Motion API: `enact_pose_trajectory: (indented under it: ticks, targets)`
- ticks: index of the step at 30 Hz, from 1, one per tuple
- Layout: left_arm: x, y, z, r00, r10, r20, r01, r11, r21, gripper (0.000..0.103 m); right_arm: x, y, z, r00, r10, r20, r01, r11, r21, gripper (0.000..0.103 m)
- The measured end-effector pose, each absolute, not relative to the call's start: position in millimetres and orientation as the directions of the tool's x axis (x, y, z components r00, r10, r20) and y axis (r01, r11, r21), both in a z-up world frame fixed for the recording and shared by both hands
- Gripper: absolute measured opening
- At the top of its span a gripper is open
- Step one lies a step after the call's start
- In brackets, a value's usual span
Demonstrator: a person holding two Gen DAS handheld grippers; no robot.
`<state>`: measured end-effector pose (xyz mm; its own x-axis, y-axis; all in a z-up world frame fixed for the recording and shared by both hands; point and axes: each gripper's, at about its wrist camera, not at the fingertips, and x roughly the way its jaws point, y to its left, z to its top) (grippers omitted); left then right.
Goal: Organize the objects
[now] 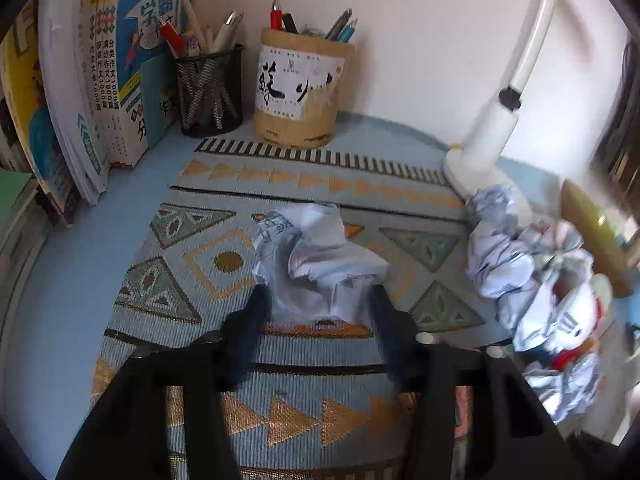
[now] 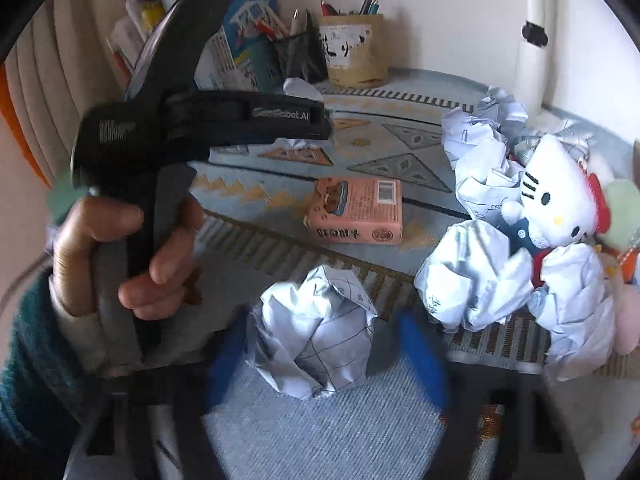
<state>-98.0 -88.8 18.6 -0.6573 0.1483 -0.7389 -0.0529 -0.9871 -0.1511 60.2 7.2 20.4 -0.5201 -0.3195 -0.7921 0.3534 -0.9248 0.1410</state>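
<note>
A crumpled paper ball (image 1: 320,256) lies on the patterned mat (image 1: 224,200) between the spread fingers of the left gripper (image 1: 320,304), its near edge level with the fingertips; whether they touch it cannot be told. In the right wrist view, a second paper wad (image 2: 316,340) sits between the blue-tipped fingers of the right gripper (image 2: 320,344), also spread, with gaps on both sides. More crumpled sheets (image 2: 476,280) pile to the right around a white cat plush (image 2: 556,200). A pink box (image 2: 356,210) with a barcode lies flat on the mat, beyond the wad. The left device reads "GenRobot.AI" on its body, held by the person's left hand (image 2: 128,252). At the back of the surface stand a mesh pen cup (image 1: 210,92), a tan holder (image 1: 300,92) with Chinese calligraphy, books (image 1: 108,64) with Chinese spines, and a white lamp (image 1: 492,128) against a pale wall.
</note>
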Motion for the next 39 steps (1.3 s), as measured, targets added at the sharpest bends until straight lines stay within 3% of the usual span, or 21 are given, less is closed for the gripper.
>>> enact_pose_trajectory:
  ticks: [4,5,6,12,13,14,15,16,17,23,25,26,27,34,39]
  targets:
    - [-83.6,-94.2,32.2,-0.699,0.184,-0.691,-0.069,-0.979,-0.191,0.042,81.5,3.9,34.6,-0.598,-0.32,-0.735,0.388,-0.918,0.085,0.051]
    - [-77.4,-94.8,39.2,-0.709,0.194,-0.678,-0.079,-0.977,-0.197,0.027,87.0,7.2,38.0,-0.608,-0.335,-0.72,0.396,-0.914,0.09,0.051]
    - [-73.3,-94.4,45.5,-0.715,0.197,-0.671,-0.085,-0.977,-0.197,0.021,93.1,11.2,41.7,-0.614,-0.35,-0.707,0.404,-0.909,0.099,0.051]
    - [-44.1,-73.4,85.8,-0.754,0.182,-0.631,-0.111,-0.982,-0.15,0.021,120.8,56.0,66.9,-0.697,-0.301,-0.65,0.332,-0.94,0.078,0.051]
    - [-44.3,-72.3,85.6,-0.754,0.175,-0.633,-0.105,-0.984,-0.146,0.024,124.1,68.1,68.2,-0.698,-0.295,-0.653,0.316,-0.945,0.089,0.051]
    - [-46.8,-74.6,84.1,-0.743,0.181,-0.645,-0.102,-0.982,-0.158,0.043,126.4,82.4,70.0,-0.693,-0.296,-0.657,0.298,-0.948,0.112,0.051]
    - [-51.4,-77.8,77.8,-0.718,0.182,-0.672,-0.088,-0.981,-0.172,0.076,131.4,96.5,73.1,-0.69,-0.3,-0.659,0.282,-0.95,0.138,0.052]
    - [-52.8,-80.6,72.9,-0.708,0.17,-0.686,-0.066,-0.982,-0.175,0.093,131.5,108.4,73.5,-0.69,-0.301,-0.659,0.269,-0.951,0.153,0.052]
    - [-51.8,-84.5,67.9,-0.71,0.16,-0.686,-0.048,-0.983,-0.18,0.102,137.7,118.6,74.5,-0.694,-0.299,-0.655,0.258,-0.953,0.162,0.052]
    - [-70.4,-75.2,34.1,-0.672,0.111,-0.732,-0.027,-0.992,-0.126,0.102,139.8,164.7,61.6,-0.689,-0.291,-0.664,0.183,-0.956,0.229,0.052]
    - [-81.5,-69.0,26.2,-0.662,0.085,-0.745,-0.013,-0.995,-0.102,0.089,135.1,177.9,54.6,-0.684,-0.288,-0.67,0.155,-0.955,0.252,0.052]
    - [-86.2,-67.6,23.2,-0.651,0.083,-0.754,-0.009,-0.995,-0.102,0.049,134.0,183.8,52.2,-0.684,-0.284,-0.672,0.144,-0.955,0.258,0.052]
    - [-90.8,-67.8,20.3,-0.632,0.084,-0.77,-0.005,-0.994,-0.105,0.036,132.3,191.2,50.9,-0.683,-0.279,-0.675,0.129,-0.956,0.264,0.052]
    - [-51.6,-42.0,66.8,-0.729,0.081,-0.68,-0.039,-0.996,-0.078,0.035,138.8,262.1,61.4,-0.745,-0.186,-0.641,-0.003,-0.959,0.282,0.052]
    - [-29.4,41.6,117.9,-0.769,0.23,-0.596,-0.179,-0.973,-0.145,0.035,148.3,346.8,94.7,-0.802,-0.079,-0.593,-0.153,-0.931,0.331,0.052]
